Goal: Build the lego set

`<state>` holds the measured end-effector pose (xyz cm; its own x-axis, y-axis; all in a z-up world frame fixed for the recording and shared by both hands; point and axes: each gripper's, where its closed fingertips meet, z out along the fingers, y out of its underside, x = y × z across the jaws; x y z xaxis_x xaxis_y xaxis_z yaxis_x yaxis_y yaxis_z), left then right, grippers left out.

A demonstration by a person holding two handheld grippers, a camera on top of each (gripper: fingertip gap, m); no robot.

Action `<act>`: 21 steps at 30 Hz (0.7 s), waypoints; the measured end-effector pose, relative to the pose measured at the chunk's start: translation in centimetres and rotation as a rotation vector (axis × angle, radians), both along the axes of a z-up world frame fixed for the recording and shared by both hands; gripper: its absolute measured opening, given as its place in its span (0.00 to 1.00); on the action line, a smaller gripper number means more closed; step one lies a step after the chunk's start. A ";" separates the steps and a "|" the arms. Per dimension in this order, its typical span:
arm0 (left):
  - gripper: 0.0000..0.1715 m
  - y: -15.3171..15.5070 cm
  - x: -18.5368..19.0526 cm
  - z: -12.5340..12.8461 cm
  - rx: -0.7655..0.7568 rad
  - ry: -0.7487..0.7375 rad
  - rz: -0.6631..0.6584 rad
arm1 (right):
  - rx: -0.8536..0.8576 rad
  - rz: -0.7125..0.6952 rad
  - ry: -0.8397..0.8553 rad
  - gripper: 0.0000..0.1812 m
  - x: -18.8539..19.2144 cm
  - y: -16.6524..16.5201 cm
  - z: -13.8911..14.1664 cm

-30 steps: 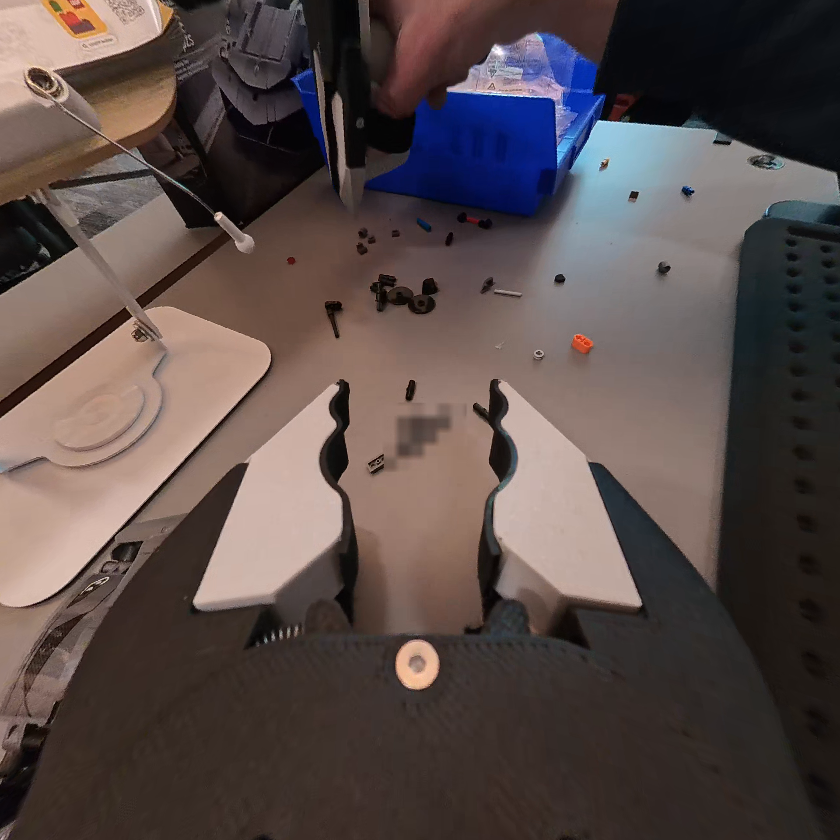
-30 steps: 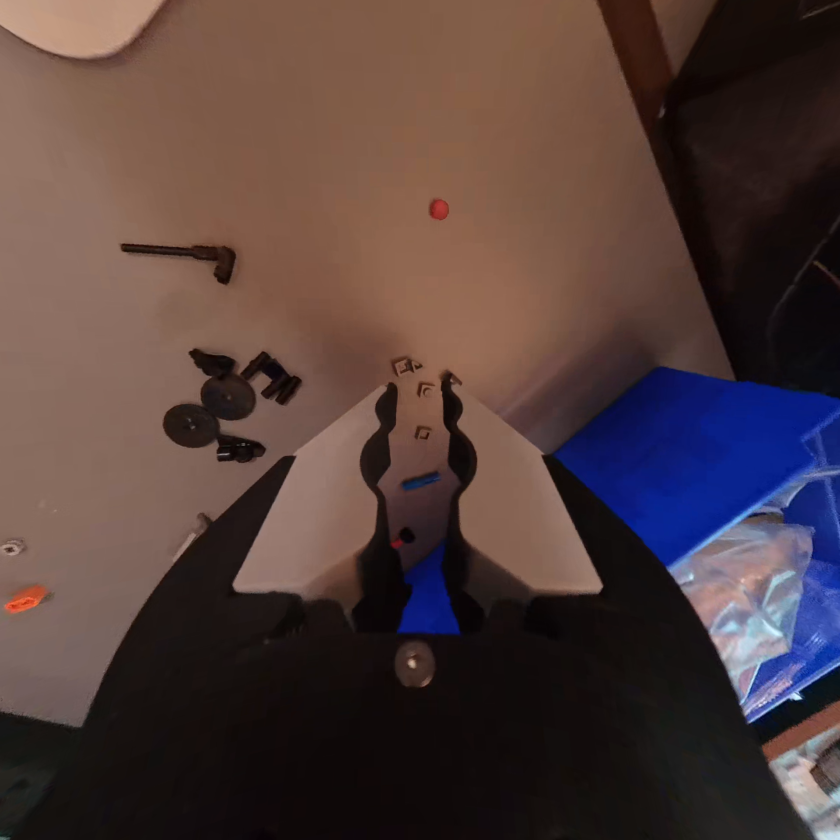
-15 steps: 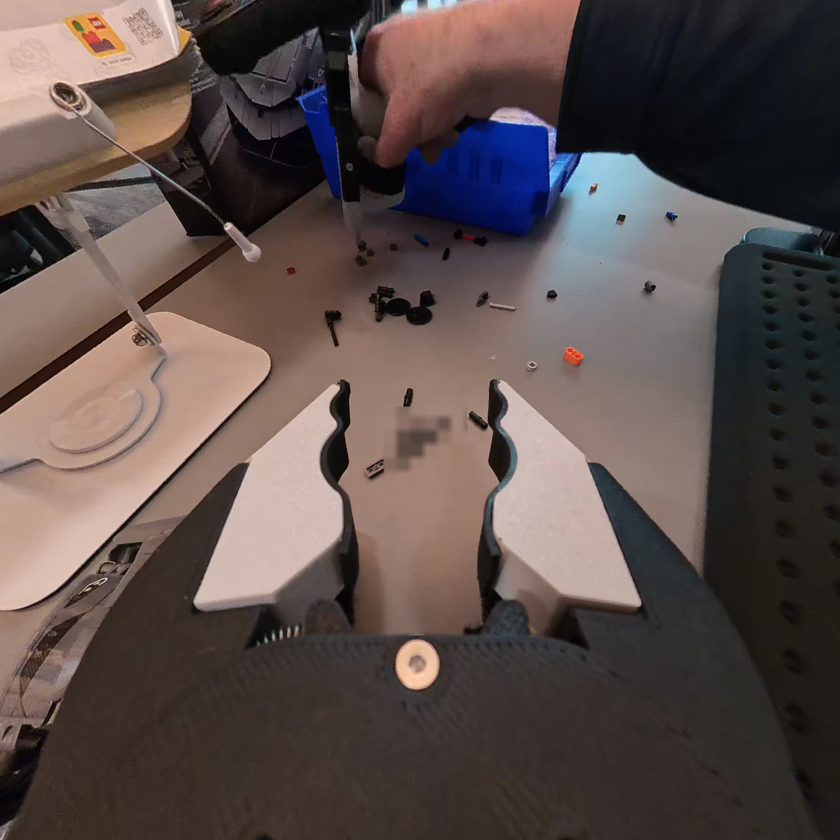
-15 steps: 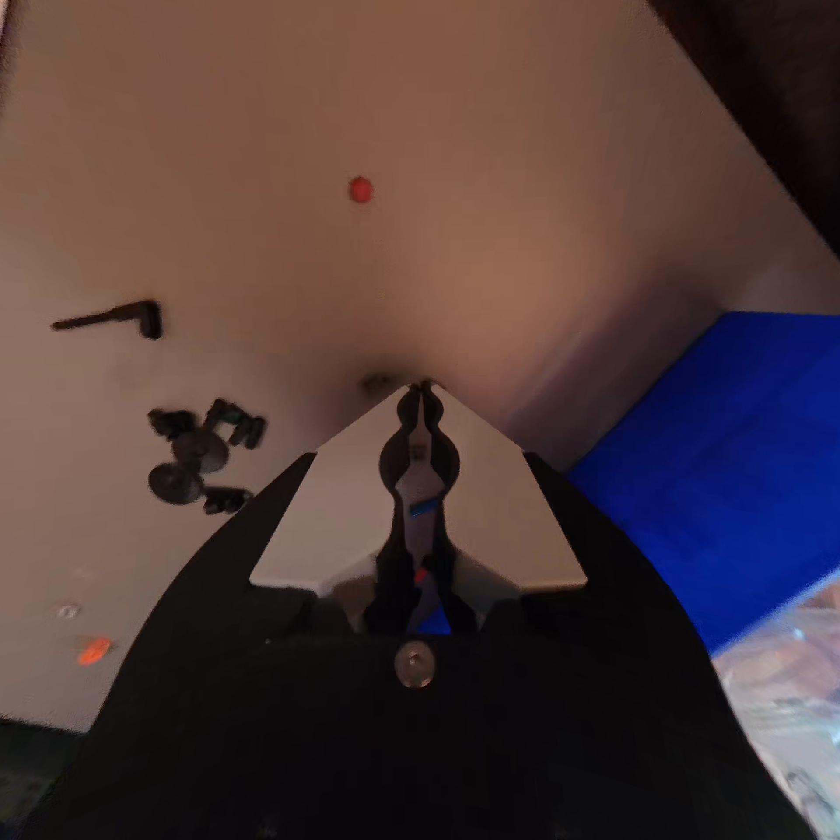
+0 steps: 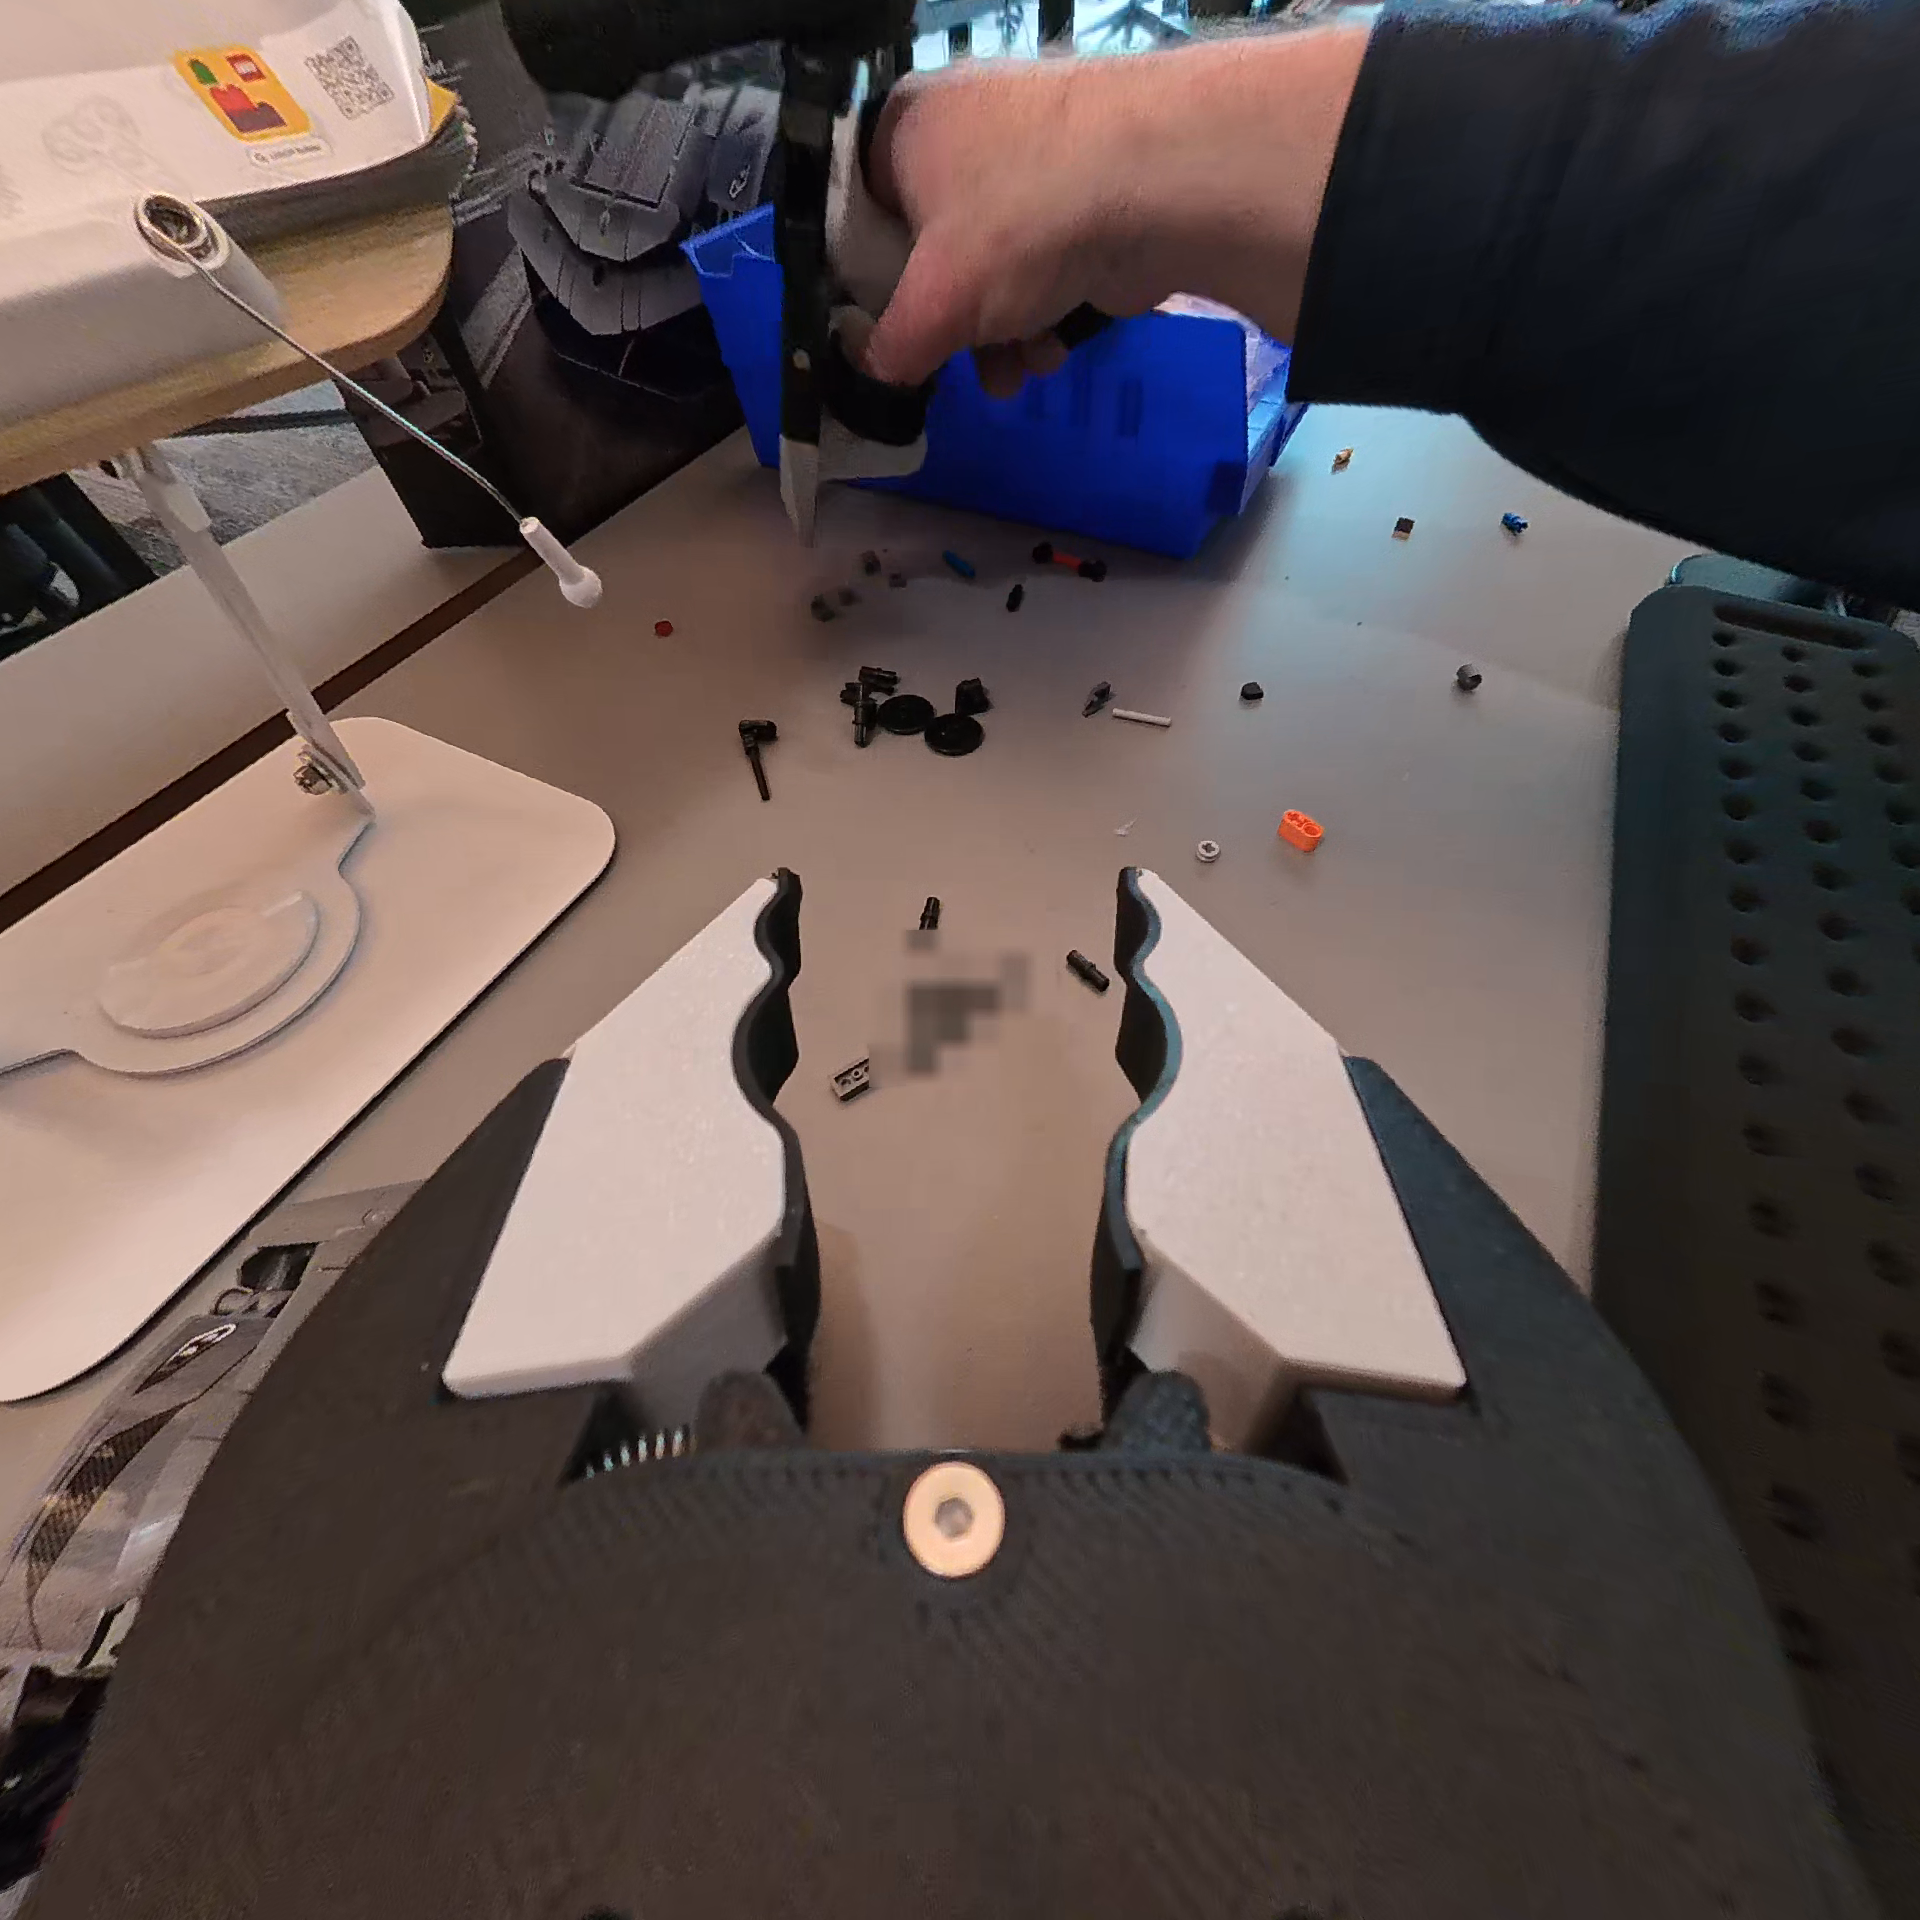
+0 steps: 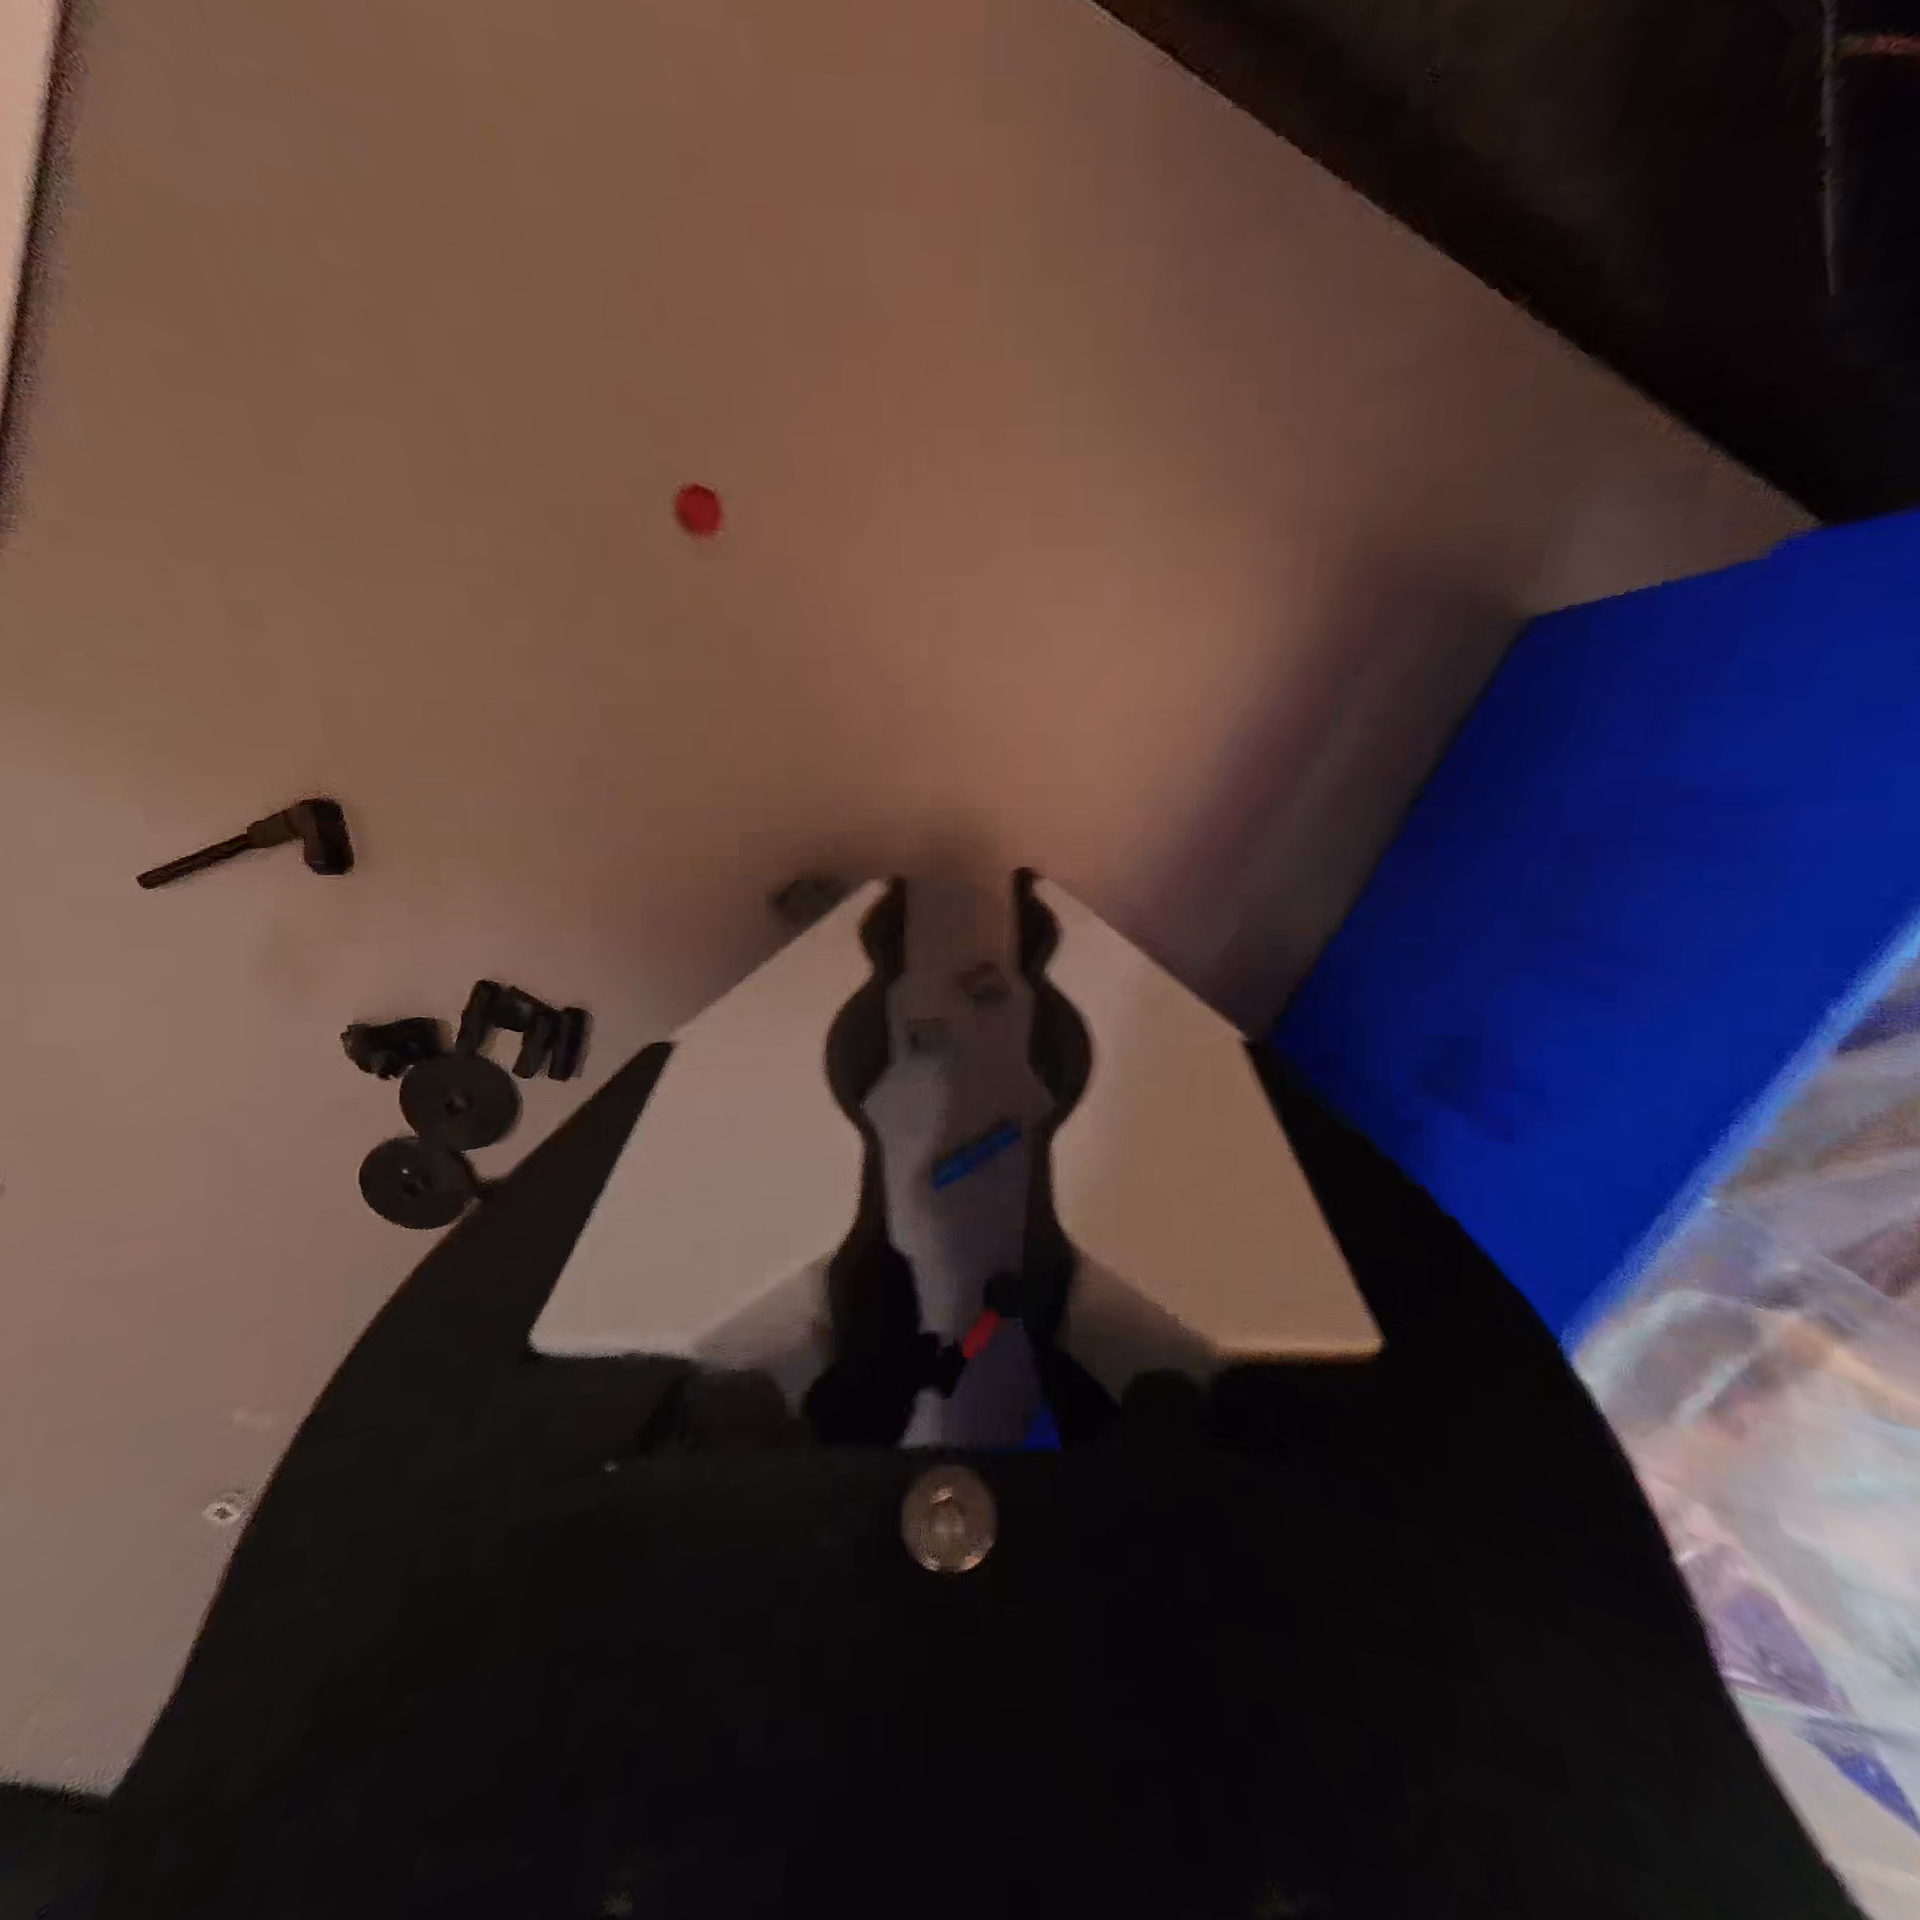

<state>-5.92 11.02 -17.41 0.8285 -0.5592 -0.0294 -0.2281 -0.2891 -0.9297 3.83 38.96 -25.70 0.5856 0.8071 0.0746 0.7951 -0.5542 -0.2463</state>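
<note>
My left gripper [image 5: 956, 883] is open and empty, low over the grey table [image 5: 1403, 935]. A small grey plate [image 5: 850, 1081] and two black pins [image 5: 928, 912] lie between its fingers on the table. My right gripper [image 6: 958, 883] points down at the table beside the blue bin [image 6: 1610, 883], jaws a narrow gap apart with nothing gripped. Small grey pieces [image 6: 977, 982], a blue pin [image 6: 971, 1158] and a red-and-black pin [image 6: 982, 1330] lie on the table under its gap. It also shows in the left wrist view [image 5: 805, 520], held by a hand [image 5: 1039, 229].
Black discs and connectors [image 5: 925, 722] lie mid-table, with a black axle piece [image 5: 756, 753], a red stud [image 5: 663, 628] and an orange piece [image 5: 1299, 830]. A white stand base [image 5: 260, 956] is at the left, a black perforated pad [image 5: 1766, 1039] at the right. The bin holds plastic bags [image 6: 1818, 1351]. My right fingertips sit around 30 cm from my left ones. The right tips stand about 12 cm off the black axle piece [image 5: 756, 753]. My right wrist view [image 6: 288, 825] looks at it from another angle.
My right gripper closed almost fully half a second ago and has opened a narrow gap again, shifting slightly over the small grey pieces. My left gripper has stayed put and open.
</note>
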 end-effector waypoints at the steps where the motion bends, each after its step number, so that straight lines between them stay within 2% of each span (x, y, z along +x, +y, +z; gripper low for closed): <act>1: 0.34 0.0 0.0 -0.1 -0.003 0.000 -0.002 | -0.029 -0.016 -0.025 0.20 0.6 -0.1 -0.2; 2: 0.34 0.0 0.1 -0.2 -0.006 0.000 -0.003 | -0.057 -0.025 -0.051 0.24 1.1 -0.4 -0.4; 8: 0.34 0.1 -0.1 -0.1 -0.008 -0.005 0.000 | -0.123 -0.015 -0.222 0.25 3.7 -1.4 -1.8; 9: 0.34 0.0 -0.1 -0.1 -0.008 -0.006 0.001 | -0.146 -0.012 -0.210 0.26 3.4 -1.8 -2.0; 13: 0.34 0.0 -0.1 -0.1 -0.007 -0.007 0.001 | -0.187 -0.018 -0.158 0.15 3.1 -2.4 -2.1; 20: 0.34 0.0 -0.1 0.0 -0.006 -0.007 -0.001 | -0.238 0.005 -0.138 0.17 3.2 -4.1 -2.0; 21: 0.34 0.0 -0.1 0.0 -0.006 -0.006 -0.001 | -0.274 0.018 -0.111 0.14 2.8 -4.8 -1.9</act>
<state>-6.01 11.01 -17.39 0.8279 -0.5604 -0.0210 -0.2226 -0.2941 -0.9295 6.63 34.13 -27.63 0.5718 0.8161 -0.0844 0.8190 -0.5738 -0.0001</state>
